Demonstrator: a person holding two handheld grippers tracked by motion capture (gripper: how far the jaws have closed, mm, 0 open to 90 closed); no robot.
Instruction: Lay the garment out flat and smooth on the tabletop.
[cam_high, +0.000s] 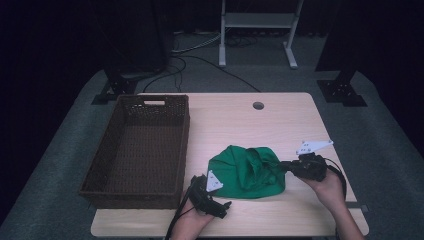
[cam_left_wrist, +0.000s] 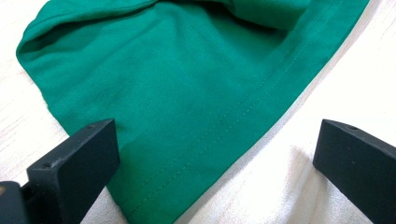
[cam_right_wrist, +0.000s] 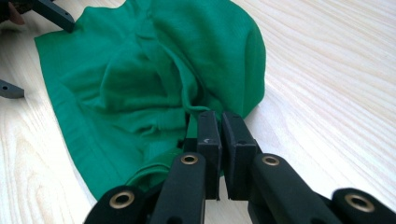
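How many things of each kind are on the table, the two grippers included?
Green cloth: 1
Brown wicker basket: 1
Grippers: 2, the left gripper with jaws open at the cloth's hem, the right gripper with jaws shut on a fold of the cloth
Total: 4

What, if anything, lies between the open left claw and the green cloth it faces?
Nothing visible does. In the left gripper view the green cloth lies directly ahead on the bare table, its hemmed edge running between the two wide-open jaws of the left claw. The right claw is shut on the cloth's far side.
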